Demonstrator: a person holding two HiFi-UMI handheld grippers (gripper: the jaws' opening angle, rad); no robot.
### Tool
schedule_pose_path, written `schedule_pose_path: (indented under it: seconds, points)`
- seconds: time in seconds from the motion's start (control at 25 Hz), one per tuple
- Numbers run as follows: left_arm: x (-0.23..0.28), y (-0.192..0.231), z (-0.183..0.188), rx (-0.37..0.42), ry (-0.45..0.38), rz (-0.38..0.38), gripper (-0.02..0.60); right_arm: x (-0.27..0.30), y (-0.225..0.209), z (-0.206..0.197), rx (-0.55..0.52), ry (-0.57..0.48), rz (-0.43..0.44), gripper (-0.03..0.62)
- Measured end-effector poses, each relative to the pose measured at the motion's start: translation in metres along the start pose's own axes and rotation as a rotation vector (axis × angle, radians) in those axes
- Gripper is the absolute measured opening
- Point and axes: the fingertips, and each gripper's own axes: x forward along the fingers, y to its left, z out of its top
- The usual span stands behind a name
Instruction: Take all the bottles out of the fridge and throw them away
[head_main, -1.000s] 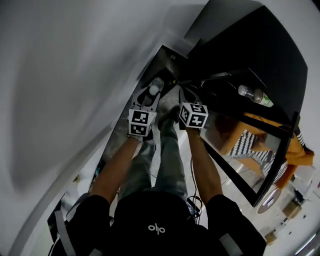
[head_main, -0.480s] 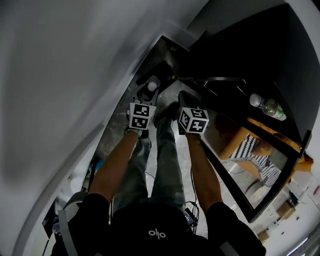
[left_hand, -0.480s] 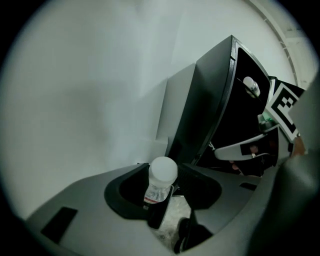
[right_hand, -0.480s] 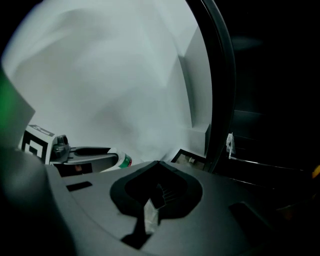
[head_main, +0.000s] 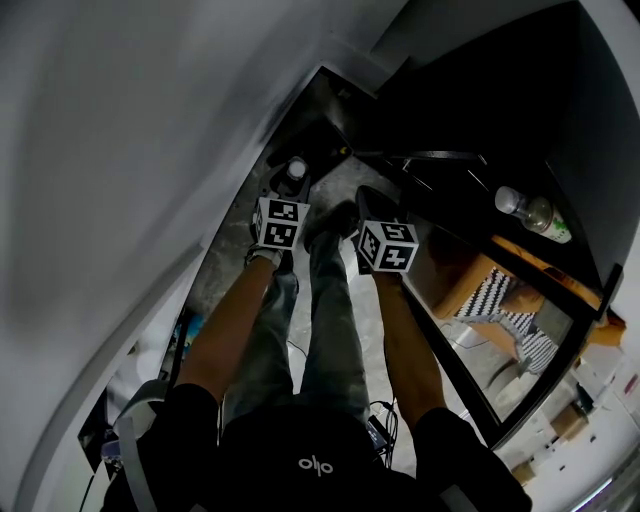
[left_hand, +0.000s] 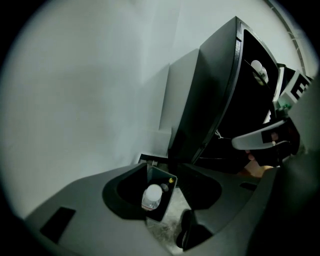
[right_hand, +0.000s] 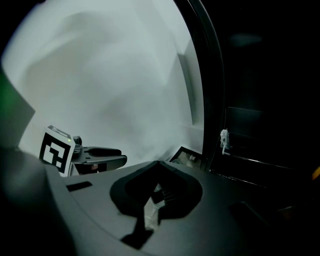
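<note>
My left gripper (head_main: 292, 182) is shut on a clear bottle (head_main: 296, 170) with a white cap, low in the corner by the white wall. In the left gripper view the bottle (left_hand: 151, 196) hangs cap up between the jaws, right over a small dark square bin (left_hand: 168, 202) on the speckled floor. My right gripper (head_main: 372, 205) is shut on nothing and sits beside the left one, in front of the open black fridge (head_main: 470, 110). A second bottle (head_main: 530, 213) lies on a rack inside the fridge; the left gripper view also shows this second bottle (left_hand: 259, 70).
A white wall (head_main: 130, 150) closes in on the left. The open fridge door (head_main: 520, 310) stands at the right. The person's legs (head_main: 320, 320) and a dark shoe (left_hand: 192, 235) are over the floor below the grippers. Cables (head_main: 385, 415) lie near the feet.
The left gripper has carried the bottle a little left and further into the corner, now over the bin, with its cap turned up. The right gripper has hardly moved.
</note>
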Motion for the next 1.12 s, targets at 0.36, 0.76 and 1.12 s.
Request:
schedule_pose_path:
  seconds: [0.36,0.76,1.12]
  points:
    - [-0.039,-0.017,0.028,0.018,-0.066,-0.009,0.119,-0.037,0.012,0.01,-0.013,-0.032,0.013,0.009]
    - [-0.175,-0.062,0.106,0.064,-0.24,-0.081,0.008,-0.149,0.069,0.066,-0.015,-0.178,0.017,0.009]
    - [-0.284,-0.107,0.168,0.084,-0.371,-0.163,0.006,-0.248,0.127,0.099,-0.035,-0.302,0.005,0.009]
